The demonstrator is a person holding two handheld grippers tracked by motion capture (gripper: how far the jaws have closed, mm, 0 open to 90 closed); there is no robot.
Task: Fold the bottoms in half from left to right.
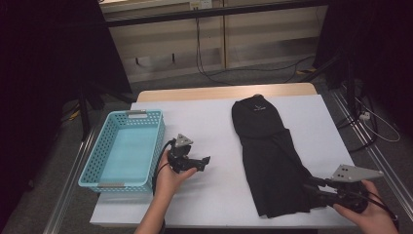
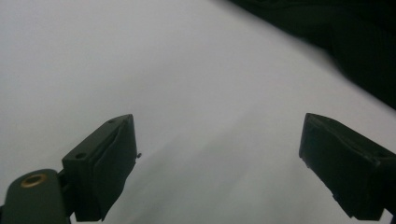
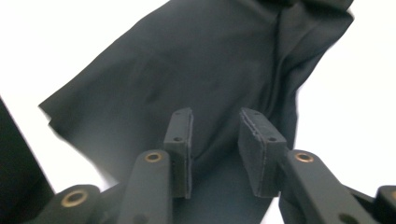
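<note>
High view: right gripper [image 1: 311,185], part-open, over black garment [image 1: 268,156]; left gripper [image 1: 207,161] wide beside basket [image 1: 122,148].

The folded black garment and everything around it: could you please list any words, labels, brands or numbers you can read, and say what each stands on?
No text can be read in any view.
Small pale mark near the top of the folded black fabric garment: probably a logo or label, too small and blurred to read.
Light blue perforated plastic basket: no lettering visible.
White table cover: no lettering visible.
</note>
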